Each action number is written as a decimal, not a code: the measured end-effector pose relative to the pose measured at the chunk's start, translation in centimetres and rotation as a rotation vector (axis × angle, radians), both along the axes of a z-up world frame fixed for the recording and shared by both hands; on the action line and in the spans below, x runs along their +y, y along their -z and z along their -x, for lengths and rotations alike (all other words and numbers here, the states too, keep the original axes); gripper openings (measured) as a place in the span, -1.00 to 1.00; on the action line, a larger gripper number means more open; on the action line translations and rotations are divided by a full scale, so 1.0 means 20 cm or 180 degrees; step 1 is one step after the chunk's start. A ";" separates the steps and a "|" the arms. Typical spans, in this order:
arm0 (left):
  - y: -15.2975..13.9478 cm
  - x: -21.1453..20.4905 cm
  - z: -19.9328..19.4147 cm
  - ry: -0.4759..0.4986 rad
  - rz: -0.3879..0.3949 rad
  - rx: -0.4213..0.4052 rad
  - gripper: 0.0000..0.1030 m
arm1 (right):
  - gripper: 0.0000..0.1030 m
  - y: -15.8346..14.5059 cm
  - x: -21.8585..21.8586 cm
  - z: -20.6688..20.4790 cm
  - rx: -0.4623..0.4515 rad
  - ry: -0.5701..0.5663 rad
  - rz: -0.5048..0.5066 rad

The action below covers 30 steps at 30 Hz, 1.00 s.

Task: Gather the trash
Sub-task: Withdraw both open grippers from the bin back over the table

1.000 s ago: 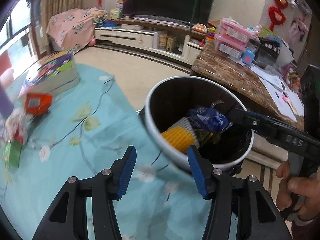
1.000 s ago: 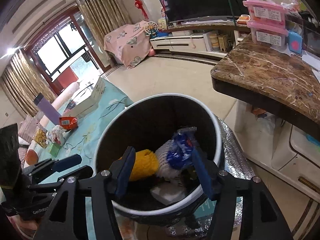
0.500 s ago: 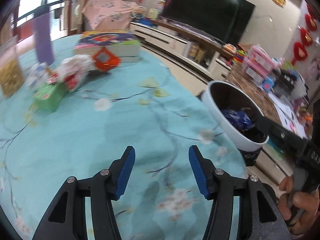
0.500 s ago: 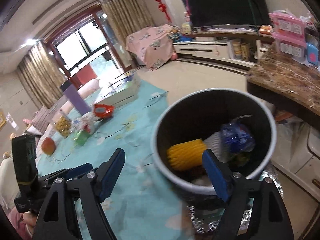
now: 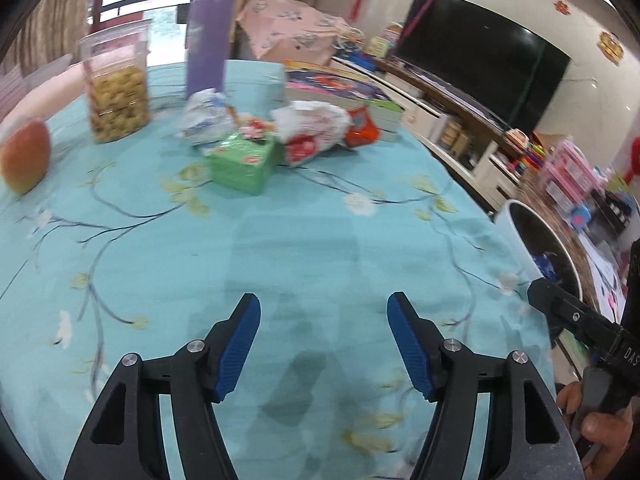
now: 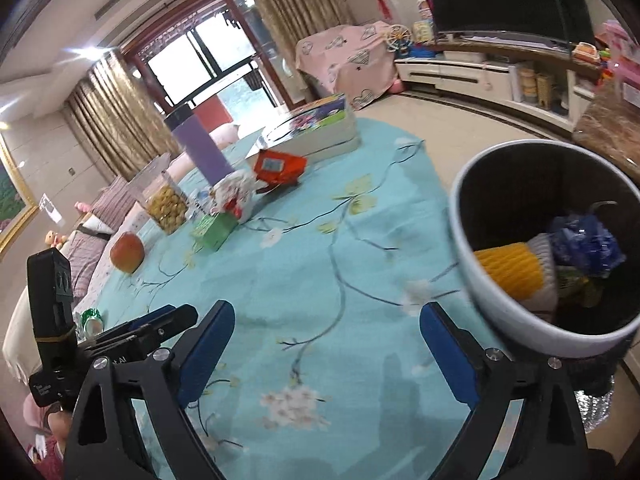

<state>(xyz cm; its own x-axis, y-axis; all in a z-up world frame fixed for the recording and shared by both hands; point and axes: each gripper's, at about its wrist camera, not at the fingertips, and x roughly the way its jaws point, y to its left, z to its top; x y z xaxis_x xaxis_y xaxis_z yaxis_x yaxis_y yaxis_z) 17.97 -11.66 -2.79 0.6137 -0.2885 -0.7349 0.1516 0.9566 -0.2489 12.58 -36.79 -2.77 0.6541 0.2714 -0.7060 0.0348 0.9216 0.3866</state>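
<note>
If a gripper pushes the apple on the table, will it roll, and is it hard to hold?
The apple looks round and lies alone on the tablecloth, so a push would probably roll it. Its skin seems smooth; the pads might slip. It is probably firm, not floppy.

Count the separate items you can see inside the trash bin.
3 in the trash bin: a yellow ribbed piece, a white ribbed piece beside it, a blue wrapper on top. More may lie hidden beneath.

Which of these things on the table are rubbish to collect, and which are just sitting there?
Likely part of the job:
trash bin
blue wrapper, already binned
crumpled white bag
white wrapper
orange packet

Likely just lying about:
apple
snack jar
purple bottle
books
green box, unclear
</note>
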 end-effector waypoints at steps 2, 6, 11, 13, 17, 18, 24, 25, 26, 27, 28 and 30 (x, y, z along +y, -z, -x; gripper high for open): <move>0.00 0.03 -0.01 -0.0057 -0.0038 -0.0004 0.28 | 0.85 0.02 0.03 -0.02 0.0004 -0.0029 -0.0006; 0.01 0.08 -0.03 -0.0146 -0.0078 -0.0004 0.28 | 0.85 0.06 0.09 -0.06 0.0009 -0.0076 -0.0056; 0.03 0.14 -0.09 -0.0263 -0.0100 0.0017 0.28 | 0.85 0.10 0.13 -0.13 0.0032 -0.0085 -0.0065; 0.04 0.16 -0.12 -0.0276 -0.0113 0.0025 0.28 | 0.84 0.11 0.14 -0.16 0.0029 -0.0083 -0.0068; 0.05 0.18 -0.21 -0.0297 -0.0138 0.0040 0.28 | 0.84 0.12 0.18 -0.23 0.0004 -0.0112 -0.0021; 0.06 0.18 -0.23 -0.0297 -0.0138 0.0046 0.28 | 0.84 0.12 0.19 -0.25 -0.0001 -0.0124 -0.0004; 0.07 0.19 -0.36 -0.0304 -0.0184 0.0021 0.28 | 0.84 0.13 0.23 -0.41 -0.0052 -0.0187 0.0166; 0.08 0.19 -0.38 -0.0305 -0.0189 0.0017 0.28 | 0.84 0.14 0.24 -0.43 -0.0056 -0.0189 0.0184; 0.08 0.19 -0.41 -0.0300 -0.0186 0.0003 0.28 | 0.83 0.14 0.24 -0.47 -0.0057 -0.0190 0.0204; 0.08 0.19 -0.43 -0.0297 -0.0184 -0.0008 0.28 | 0.83 0.15 0.25 -0.49 -0.0056 -0.0190 0.0214; 0.08 0.19 -0.46 -0.0303 -0.0197 -0.0022 0.28 | 0.83 0.16 0.25 -0.53 -0.0043 -0.0197 0.0233; 0.09 0.18 -0.52 -0.0302 -0.0273 -0.0057 0.28 | 0.83 0.17 0.24 -0.59 -0.0027 -0.0207 0.0238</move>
